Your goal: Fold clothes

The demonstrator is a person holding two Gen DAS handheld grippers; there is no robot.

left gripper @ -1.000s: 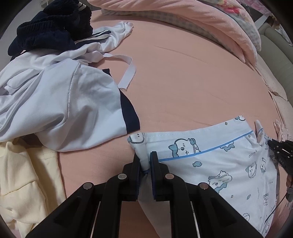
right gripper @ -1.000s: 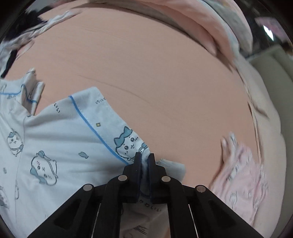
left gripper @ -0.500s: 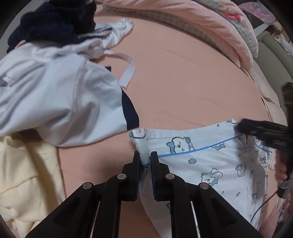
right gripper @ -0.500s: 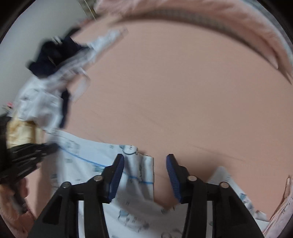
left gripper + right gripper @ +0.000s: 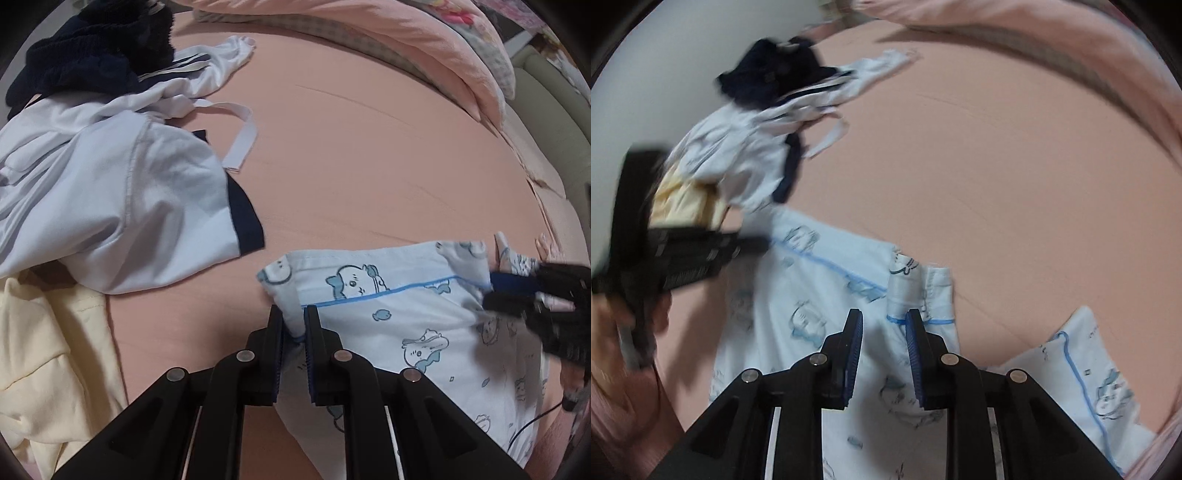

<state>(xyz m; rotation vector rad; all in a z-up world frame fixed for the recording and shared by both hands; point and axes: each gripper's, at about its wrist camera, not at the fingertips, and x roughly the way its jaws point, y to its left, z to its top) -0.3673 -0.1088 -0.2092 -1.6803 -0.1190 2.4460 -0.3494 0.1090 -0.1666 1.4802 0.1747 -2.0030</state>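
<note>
A light blue pyjama piece with cartoon animals and blue piping lies on the pink bed sheet. My left gripper is shut on its upper left corner, and a fold of cloth stands between the pads. In the right wrist view my right gripper hovers over the same garment near a bunched hem. Its jaws are apart and closing, with cloth under them but not pinched. The right gripper shows blurred at the garment's right end, and the left gripper at its left end.
A white shirt with navy cuffs lies left of the pyjama, with a dark navy garment behind it and a cream garment at the near left. A pink duvet lines the far side. A hand holds the left gripper.
My right gripper let go of the pyjama corner it held, opened and swung left to another spot on the top hem. My left gripper kept its grip and drifted slightly.
</note>
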